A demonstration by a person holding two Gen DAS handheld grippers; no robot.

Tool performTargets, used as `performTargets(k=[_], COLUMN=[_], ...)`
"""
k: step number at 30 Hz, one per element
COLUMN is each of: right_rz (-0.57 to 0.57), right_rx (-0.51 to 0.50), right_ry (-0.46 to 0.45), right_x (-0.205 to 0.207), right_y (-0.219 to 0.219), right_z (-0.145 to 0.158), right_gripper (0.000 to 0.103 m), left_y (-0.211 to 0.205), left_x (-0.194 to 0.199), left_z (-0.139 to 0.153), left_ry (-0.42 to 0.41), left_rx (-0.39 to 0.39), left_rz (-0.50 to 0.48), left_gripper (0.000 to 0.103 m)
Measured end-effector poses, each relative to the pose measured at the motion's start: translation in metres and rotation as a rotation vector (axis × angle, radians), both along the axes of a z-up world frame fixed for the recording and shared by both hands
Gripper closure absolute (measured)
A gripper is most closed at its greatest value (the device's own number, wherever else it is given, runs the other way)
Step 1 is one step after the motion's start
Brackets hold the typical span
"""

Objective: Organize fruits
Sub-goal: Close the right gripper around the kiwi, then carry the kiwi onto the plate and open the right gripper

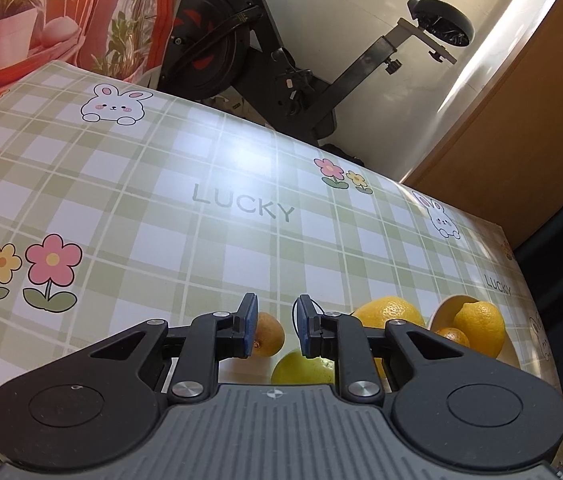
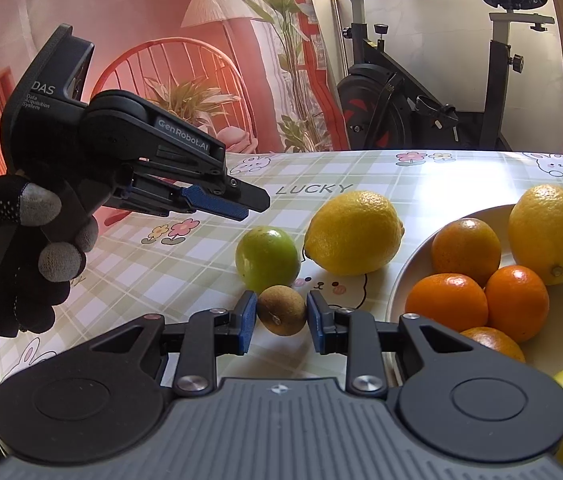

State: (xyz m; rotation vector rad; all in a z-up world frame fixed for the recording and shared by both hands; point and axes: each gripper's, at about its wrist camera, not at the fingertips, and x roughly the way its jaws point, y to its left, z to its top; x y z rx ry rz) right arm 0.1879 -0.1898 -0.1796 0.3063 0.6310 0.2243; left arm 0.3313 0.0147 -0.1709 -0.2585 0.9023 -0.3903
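Blue-padded left gripper fingers drawn together, empty, above the checked table, green fruit below them, right wrist view, right gripper fingers clamped on a small brown fruit, plate of oranges right of them.

Green-checked tablecloth, yellow lemons, orange mandarins, perhaps brownish small fruit.

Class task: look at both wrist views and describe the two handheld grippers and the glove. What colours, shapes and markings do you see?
Both grippers, left gripper and right gripper, are black with rounded housings, silver screws, a ribbed grey top plate and blue textured pads. The left one's side reads "DAS" and "GenRobot.AI". The hand wears a black dotted glove with grey fingertips.
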Motion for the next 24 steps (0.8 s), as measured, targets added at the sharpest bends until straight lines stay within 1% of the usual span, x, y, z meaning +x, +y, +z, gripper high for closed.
performTargets(k=[5,10,13,16,17,21,24], right_rz=[0.000,0.001,0.006,0.008,0.008,0.008,0.008], right_rx=[-0.001,-0.003,-0.005,-0.006,-0.006,-0.006,-0.008], right_ry=[0.003,0.008,0.013,0.017,0.017,0.018,0.021], right_x=[0.001,0.003,0.005,0.006,0.006,0.007,0.008], right_y=[0.001,0.001,0.001,0.002,0.002,0.002,0.003], right_z=[0.000,0.000,-0.001,-0.001,-0.001,-0.001,-0.002], right_gripper=[0.073,0.073,0.073,0.073,0.073,0.073,0.073], left_y=[-0.001,0.000,-0.002,0.000,0.001,0.010,0.021], left_x=[0.004,0.003,-0.001,-0.004,-0.005,-0.014,-0.019], left_z=[-0.011,-0.017,-0.017,-0.018,-0.018,-0.017,-0.017], left_ry=[0.010,0.023,0.008,0.010,0.008,-0.014,-0.014], left_rx=[0.013,-0.014,-0.003,-0.013,-0.008,0.014,0.002], left_rz=[0.011,0.001,-0.011,-0.015,-0.014,0.019,0.047], left_gripper=[0.080,0.072,0.072,0.073,0.077,0.077,0.077])
